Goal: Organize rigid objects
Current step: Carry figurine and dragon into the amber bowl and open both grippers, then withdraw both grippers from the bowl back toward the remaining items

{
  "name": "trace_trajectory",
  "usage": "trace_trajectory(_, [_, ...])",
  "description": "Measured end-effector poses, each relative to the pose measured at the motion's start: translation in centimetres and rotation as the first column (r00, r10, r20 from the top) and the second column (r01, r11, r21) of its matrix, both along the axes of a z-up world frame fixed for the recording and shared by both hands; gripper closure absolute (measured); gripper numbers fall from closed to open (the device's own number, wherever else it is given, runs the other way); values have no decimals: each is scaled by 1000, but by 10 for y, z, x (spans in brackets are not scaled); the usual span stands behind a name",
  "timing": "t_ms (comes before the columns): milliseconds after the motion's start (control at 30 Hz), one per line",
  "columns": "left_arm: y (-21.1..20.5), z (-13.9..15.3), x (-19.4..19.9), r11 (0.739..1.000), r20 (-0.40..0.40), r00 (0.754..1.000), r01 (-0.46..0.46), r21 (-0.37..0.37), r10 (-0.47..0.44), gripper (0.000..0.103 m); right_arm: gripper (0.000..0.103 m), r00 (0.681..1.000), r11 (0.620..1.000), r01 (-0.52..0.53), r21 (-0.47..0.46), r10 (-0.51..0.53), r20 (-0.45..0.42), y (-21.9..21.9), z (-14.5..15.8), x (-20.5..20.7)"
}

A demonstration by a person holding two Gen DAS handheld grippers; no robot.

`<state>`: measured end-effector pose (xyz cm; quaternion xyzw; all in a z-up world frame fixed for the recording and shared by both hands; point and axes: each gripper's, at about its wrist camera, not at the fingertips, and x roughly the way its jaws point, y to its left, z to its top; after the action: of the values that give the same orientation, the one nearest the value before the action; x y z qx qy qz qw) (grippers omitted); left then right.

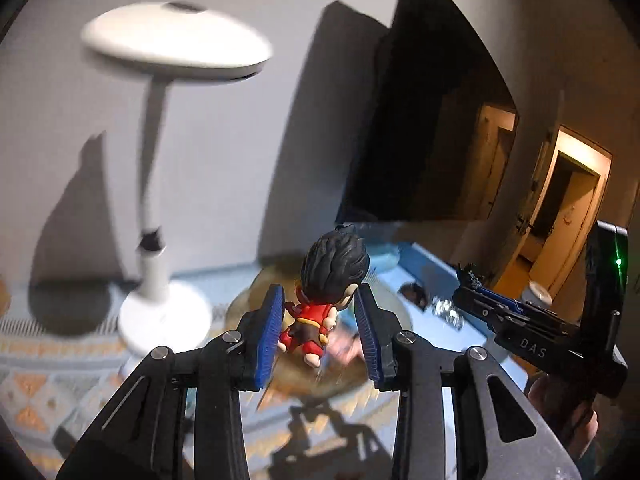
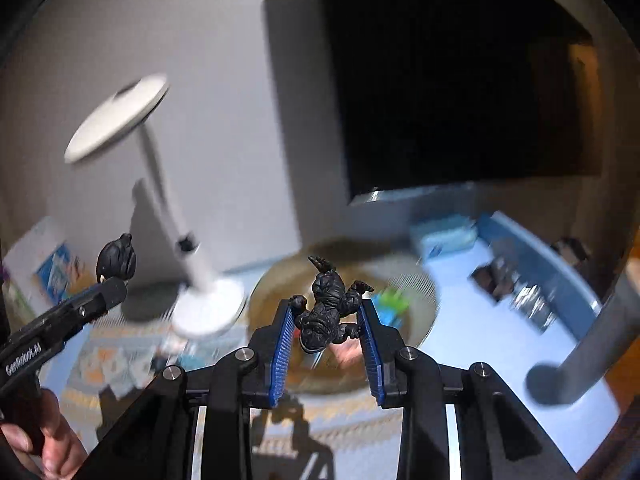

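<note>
Left gripper [image 1: 320, 328] clamps a red-suited figurine [image 1: 320, 304], right gripper [image 2: 326, 328] a black monster figurine [image 2: 326, 312], both aloft above the round tray [image 2: 416, 292]; placement outstanding.

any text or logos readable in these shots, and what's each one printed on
"DAS" on the black body of the right gripper, seen from the left wrist view.
"GenRobot.AI" on the black body of the left gripper, seen from the right wrist view.
The blue and white packaging at the left edge carries print, but it is too blurred to read.
</note>
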<state>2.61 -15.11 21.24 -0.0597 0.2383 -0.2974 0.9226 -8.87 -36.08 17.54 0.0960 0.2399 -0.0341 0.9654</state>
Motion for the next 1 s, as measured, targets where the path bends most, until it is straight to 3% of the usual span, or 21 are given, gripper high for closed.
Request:
trace_trajectory(100, [-27, 0, 35, 1000, -55, 998, 22, -17, -23, 70, 72, 1000, 999, 27, 23, -27, -3, -24, 13, 27])
trace_trajectory(133, [-37, -5, 48, 1000, -65, 998, 9, -3, -9, 70, 72, 999, 997, 31, 73, -29, -36, -44, 10, 54])
trace_trajectory(167, [-47, -11, 62, 1000, -83, 997, -3, 16, 4, 70, 72, 999, 997, 31, 73, -29, -36, -44, 10, 54])
trace_trajectory(333, [-84, -64, 120, 998, -216, 976, 3, 58, 9, 70, 72, 991, 984, 32, 176, -8, -134, -74, -23, 111])
trace_trajectory(533, [-101, -107, 149, 999, -325, 946, 19, 50, -2, 70, 72, 976, 981, 35, 193, 8, -217, -76, -62, 154])
trace_trajectory(800, [-118, -127, 173, 995, -378, 925, -1, 104, 41, 69, 72, 944, 974, 58, 218, 17, -328, -84, -104, 197])
trace_trajectory(900, [-114, -122, 175, 997, -374, 927, -6, 73, 33, 54, 70, 937, 968, 56, 245, 34, -348, -88, -111, 202])
trace_trajectory(967, [-105, -116, 172, 999, -365, 931, -6, 43, 21, 25, 63, 931, 975, 58, 216, 25, -363, -87, -109, 202])
trace_trajectory(1000, [-101, -112, 170, 1000, -358, 934, -8, 29, 18, 20, 63, 936, 978, 56, 202, 19, -352, -87, -107, 199])
